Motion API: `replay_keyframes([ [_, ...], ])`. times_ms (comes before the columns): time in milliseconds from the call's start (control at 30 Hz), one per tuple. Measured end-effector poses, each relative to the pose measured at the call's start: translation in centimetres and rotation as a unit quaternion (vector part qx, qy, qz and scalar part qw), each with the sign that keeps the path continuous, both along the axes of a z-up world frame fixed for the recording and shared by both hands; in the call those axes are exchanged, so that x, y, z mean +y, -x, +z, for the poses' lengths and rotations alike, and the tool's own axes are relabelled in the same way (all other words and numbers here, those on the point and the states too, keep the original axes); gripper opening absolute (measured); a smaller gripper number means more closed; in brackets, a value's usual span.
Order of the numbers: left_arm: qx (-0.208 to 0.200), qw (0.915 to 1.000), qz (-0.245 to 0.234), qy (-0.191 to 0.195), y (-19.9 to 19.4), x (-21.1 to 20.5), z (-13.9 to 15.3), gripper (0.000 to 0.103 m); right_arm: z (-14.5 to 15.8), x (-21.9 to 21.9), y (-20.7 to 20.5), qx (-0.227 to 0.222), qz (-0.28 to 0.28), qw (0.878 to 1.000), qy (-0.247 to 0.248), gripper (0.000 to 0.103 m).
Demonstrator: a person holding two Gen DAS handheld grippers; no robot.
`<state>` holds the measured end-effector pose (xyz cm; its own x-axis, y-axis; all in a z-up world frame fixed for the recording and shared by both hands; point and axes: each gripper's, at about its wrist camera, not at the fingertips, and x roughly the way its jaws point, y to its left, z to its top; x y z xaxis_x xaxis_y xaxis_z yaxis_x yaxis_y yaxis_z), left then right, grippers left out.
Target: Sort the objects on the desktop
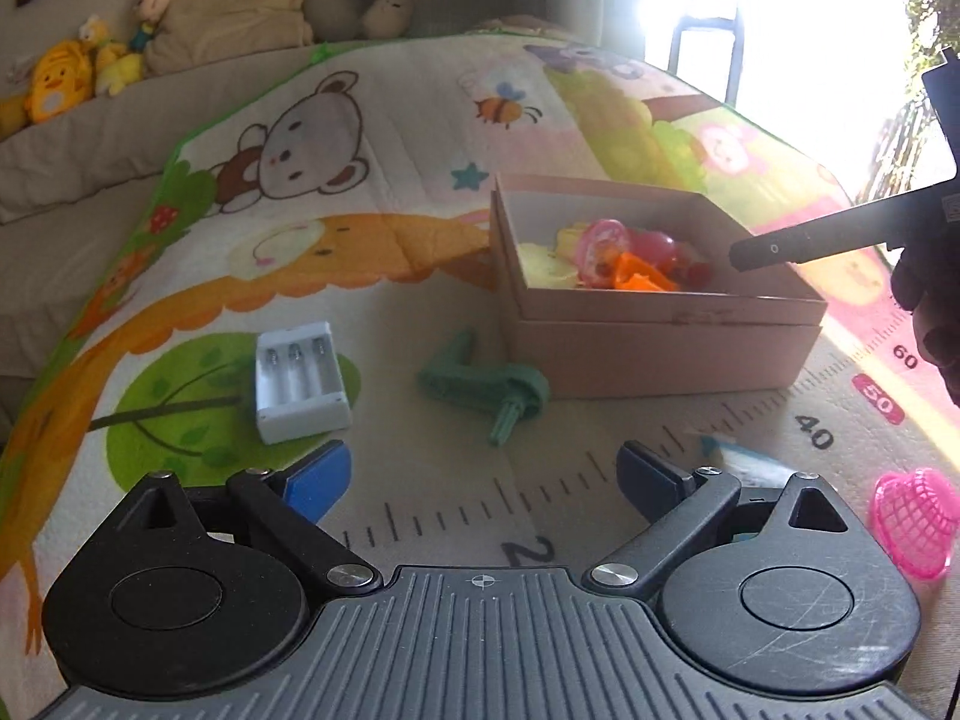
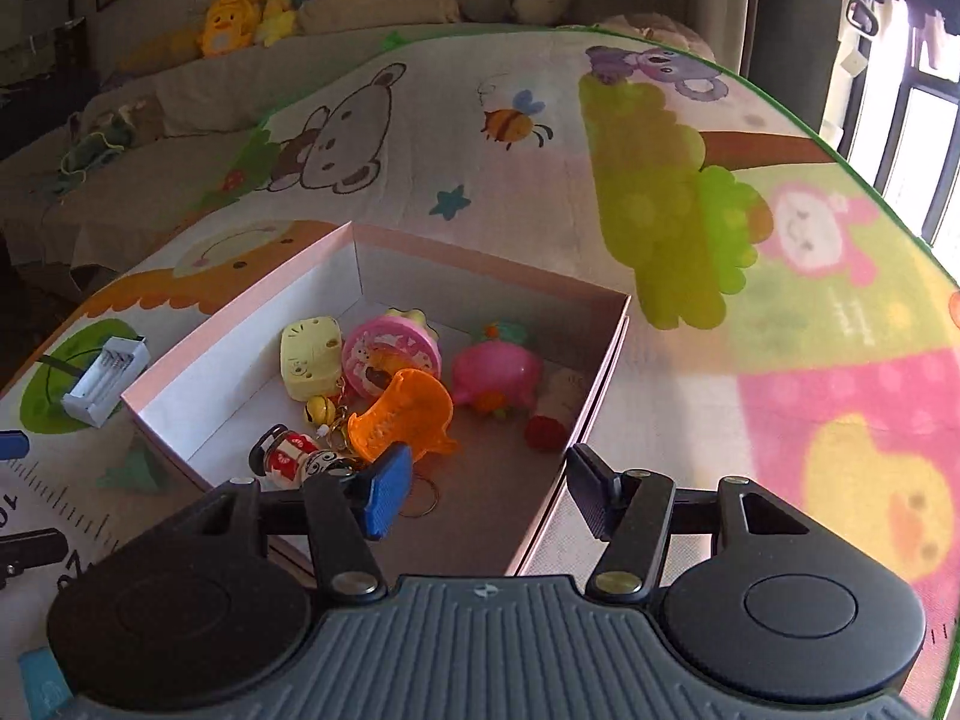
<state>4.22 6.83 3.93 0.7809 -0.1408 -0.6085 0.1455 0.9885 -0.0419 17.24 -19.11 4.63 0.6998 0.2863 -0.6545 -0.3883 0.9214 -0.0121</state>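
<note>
The box [image 2: 384, 276] is sitting open on the play mat [image 1: 390, 120], already holding a heap of small toys: a yellow one [image 2: 311, 357], a pink round one [image 2: 390, 354], an orange scoop [image 2: 408, 417], a pink pig-like toy [image 2: 495, 375] and a keychain figure [image 2: 288, 456]. Still lying outside it on the mat: a green part [image 1: 480, 381] just beside the box's near wall, a white battery holder [image 1: 300, 381] further left, and a pink mesh basket [image 1: 915, 531] off to the right.

The right gripper [image 2: 489, 489] is hovering over the box's near right corner w/ fingers [image 2: 384, 489] apart and nothing between them. The left gripper [image 1: 483, 480] is hanging low over the mat's ruler print, fingers [image 1: 318, 477] also spread wide and empty, aimed toward the green part.

Judging by the layout, the sort is partway done, approx three items to go. The green part looks the likely next pick for the left gripper. To do it well: be lining the fingers across the part's narrow arm, not its round end, going down until the pads straddle it, then closing firmly. The soft mat may give, so pressing in slightly should help. Lifting clear of the box wall before moving over it avoids knocking the box.
</note>
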Motion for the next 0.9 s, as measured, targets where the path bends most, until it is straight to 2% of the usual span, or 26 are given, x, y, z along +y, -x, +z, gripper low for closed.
replay_keyframes([
  [33, -0.004, 0.9999, -0.011, 0.005, 0.4, -0.4, 0.2, 0.100, 0.7, -0.4, 1.1, -0.008, 0.005, 1.000, -0.006, 0.061],
  [100, -0.006, 0.9989, -0.045, 0.014, 1.1, -1.5, 0.5, 0.101, 1.8, -1.7, 4.0, -0.017, 0.014, 1.000, -0.014, 0.073],
  [133, -0.003, 0.9975, -0.068, 0.017, 1.5, -2.3, 0.6, 0.101, 2.1, -2.4, 5.6, -0.015, 0.021, 1.000, -0.015, 0.079],
  [167, -0.001, 0.9960, -0.087, 0.018, 1.8, -3.1, 0.5, 0.101, 2.1, -3.1, 7.2, -0.009, 0.031, 0.999, -0.014, 0.081],
  [267, 0.002, 0.9903, -0.138, 0.012, 2.8, -5.6, -0.1, 0.101, 1.1, -4.6, 11.9, 0.025, 0.058, 0.998, 0.000, 0.082],
  [333, 0.009, 0.9878, -0.155, 0.003, 3.1, -7.2, -0.8, 0.101, -0.3, -5.0, 14.4, 0.054, 0.069, 0.996, 0.012, 0.083],
  [400, 0.020, 0.9866, -0.162, -0.005, 3.1, -8.3, -1.3, 0.101, -1.9, -5.0, 16.3, 0.068, 0.075, 0.994, 0.045, 0.083],
  [467, 0.029, 0.9850, -0.170, -0.007, 3.3, -9.0, -1.7, 0.101, -3.1, -4.9, 17.5, 0.056, 0.073, 0.991, 0.099, 0.083],
  [533, 0.030, 0.9838, -0.177, -0.013, 3.8, -9.4, -1.7, 0.101, -3.8, -5.1, 17.5, 0.024, 0.057, 0.986, 0.156, 0.083],
  [600, 0.028, 0.9836, -0.177, -0.014, 4.3, -9.3, -1.6, 0.101, -4.0, -5.5, 16.4, -0.015, 0.012, 0.979, 0.201, 0.083],
  [633, 0.029, 0.9839, -0.176, -0.012, 4.5, -9.2, -1.6, 0.101, -3.6, -5.8, 15.7, -0.028, -0.011, 0.979, 0.200, 0.082],
  [700, 0.031, 0.9849, -0.170, -0.007, 4.7, -8.8, -1.6, 0.102, -2.0, -6.7, 14.1, -0.033, -0.039, 0.989, 0.137, 0.083],
  [767, 0.035, 0.9871, -0.156, -0.003, 4.5, -8.4, -1.7, 0.102, -0.2, -7.6, 12.0, -0.019, -0.057, 0.998, 0.034, 0.083],
  [833, 0.039, 0.9890, -0.142, 0.001, 4.4, -8.0, -1.8, 0.102, 0.7, -7.6, 9.8, 0.003, -0.070, 0.997, -0.035, 0.083],
  [900, 0.041, 0.9908, -0.129, 0.007, 4.2, -7.6, -1.8, 0.102, 0.8, -6.5, 7.0, 0.018, -0.085, 0.994, -0.065, 0.078],
])
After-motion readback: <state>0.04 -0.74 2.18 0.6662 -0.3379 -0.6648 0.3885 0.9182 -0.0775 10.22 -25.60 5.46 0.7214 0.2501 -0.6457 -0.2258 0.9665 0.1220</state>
